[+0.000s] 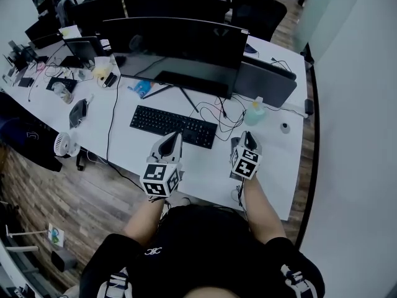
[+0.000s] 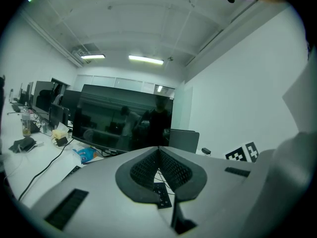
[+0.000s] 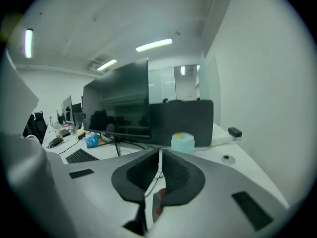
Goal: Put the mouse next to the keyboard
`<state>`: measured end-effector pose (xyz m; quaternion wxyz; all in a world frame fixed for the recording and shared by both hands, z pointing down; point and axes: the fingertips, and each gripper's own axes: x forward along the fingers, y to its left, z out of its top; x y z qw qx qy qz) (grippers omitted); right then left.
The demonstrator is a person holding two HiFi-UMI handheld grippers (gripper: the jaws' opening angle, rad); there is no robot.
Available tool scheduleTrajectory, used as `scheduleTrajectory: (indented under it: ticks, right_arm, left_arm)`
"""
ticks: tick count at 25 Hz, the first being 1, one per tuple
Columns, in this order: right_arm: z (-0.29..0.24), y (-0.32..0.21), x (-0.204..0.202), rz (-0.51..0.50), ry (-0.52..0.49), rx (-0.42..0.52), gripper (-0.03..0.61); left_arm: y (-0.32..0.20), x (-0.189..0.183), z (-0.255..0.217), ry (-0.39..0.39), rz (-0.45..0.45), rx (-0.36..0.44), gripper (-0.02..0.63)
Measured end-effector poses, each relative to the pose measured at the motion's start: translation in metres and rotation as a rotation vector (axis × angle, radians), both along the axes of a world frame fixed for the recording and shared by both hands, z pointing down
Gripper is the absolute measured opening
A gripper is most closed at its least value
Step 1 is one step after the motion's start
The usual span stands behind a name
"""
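A black keyboard (image 1: 173, 126) lies on the white desk (image 1: 273, 179) in front of a big monitor (image 1: 180, 42). A small dark mouse (image 1: 236, 145) sits right of the keyboard, beside tangled cables (image 1: 218, 113). My right gripper (image 1: 250, 138) hovers just right of the mouse with its jaws drawn together to a thin slit. In the right gripper view a grey mouse with a red spot (image 3: 156, 202) shows below the pads, not clamped by them. My left gripper (image 1: 170, 143) hangs over the keyboard's near edge, pads meeting, nothing held; keyboard keys (image 2: 161, 195) show beneath it.
A pale green bottle (image 1: 254, 112) and a small round puck (image 1: 285, 127) stand at the right. A dark second screen (image 1: 265, 82) sits behind them. Clutter, a small fan (image 1: 62, 144) and a cable (image 1: 111, 129) fill the desk's left. The desk's near edge is close below both grippers.
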<state>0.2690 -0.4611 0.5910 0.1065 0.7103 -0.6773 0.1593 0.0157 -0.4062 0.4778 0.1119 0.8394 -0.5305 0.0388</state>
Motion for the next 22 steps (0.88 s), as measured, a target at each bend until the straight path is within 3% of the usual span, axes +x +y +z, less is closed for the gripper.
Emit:
scheduleTrajectory:
  ticks: [1, 4, 9, 14, 22]
  right_arm:
    - [-0.020, 0.002, -0.002, -0.014, 0.018, 0.052, 0.014]
    - [-0.077, 0.013, -0.012, -0.073, 0.055, 0.189, 0.012]
    - [-0.144, 0.039, -0.017, -0.113, 0.025, 0.343, 0.011]
    - [-0.163, 0.056, -0.018, -0.117, 0.033, 0.394, 0.011]
    - [-0.164, 0.064, -0.023, -0.137, 0.083, 0.396, 0.012]
  left_arm:
    - [-0.001, 0.002, -0.003, 0.002, 0.003, 0.006, 0.017]
    - [0.000, 0.009, -0.011, 0.010, 0.011, 0.025, 0.017]
    - [0.005, 0.019, -0.022, 0.014, 0.027, 0.050, 0.017]
    - [0.010, 0.023, -0.023, 0.014, 0.028, 0.055, 0.017]
    - [0.014, 0.027, -0.024, 0.014, 0.026, 0.057, 0.017]
